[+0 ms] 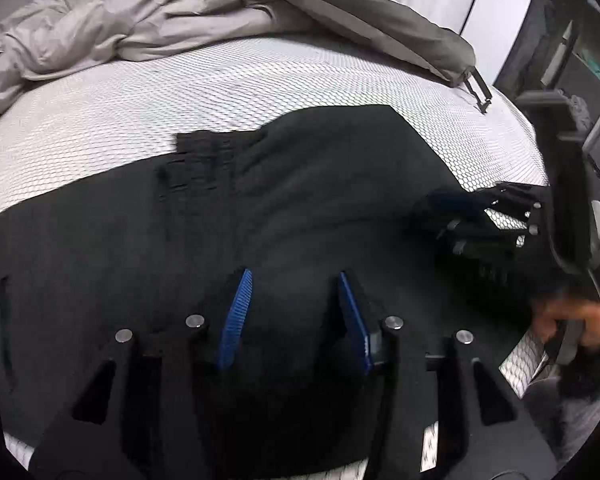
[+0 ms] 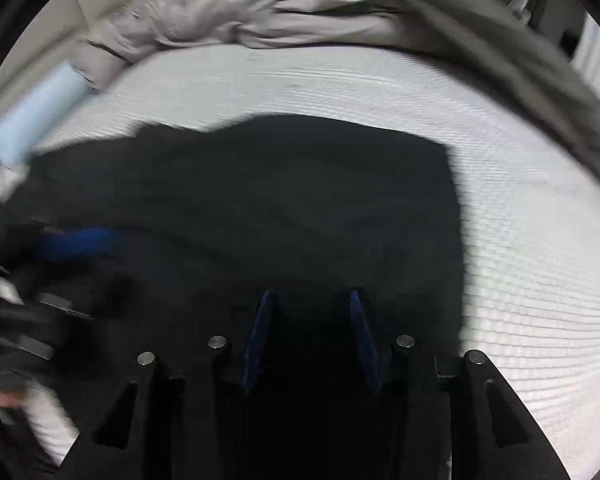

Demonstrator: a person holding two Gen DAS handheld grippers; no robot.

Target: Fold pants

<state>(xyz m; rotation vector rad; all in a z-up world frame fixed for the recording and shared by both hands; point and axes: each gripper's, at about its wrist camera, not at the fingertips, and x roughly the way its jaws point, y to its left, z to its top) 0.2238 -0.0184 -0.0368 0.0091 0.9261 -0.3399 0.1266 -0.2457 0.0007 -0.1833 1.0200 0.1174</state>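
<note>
A pair of black fabric pants (image 1: pixel 300 208) lay spread flat on a white mattress with a fine honeycomb mesh cover (image 1: pixel 100 120), filling the near half of the bed in both wrist views. In the left wrist view one squared end of the dark cloth reached toward the middle of the mattress, with a ribbed band visible along its far edge.

The left gripper (image 1: pixel 294 296), black with blue ribbed pads (image 1: pixel 236 316), pointed down at the pants; its jaws stood apart with only the flat cloth lying beneath the gap, and nothing was pinched between the pads. The right gripper (image 2: pixel 310 320), of the same build, hung over the near edge of the pants close to their right side; its jaws also stood apart, and the view was too dark and blurred to tell whether any cloth lay between them.

At the far side of the bed a crumpled light taupe sheet (image 1: pixel 120 28) was heaped beside a darker grey-brown blanket (image 1: pixel 360 12). No container showed in either view. A hand (image 1: pixel 580 320) gripped the right tool's handle at the mattress edge.
</note>
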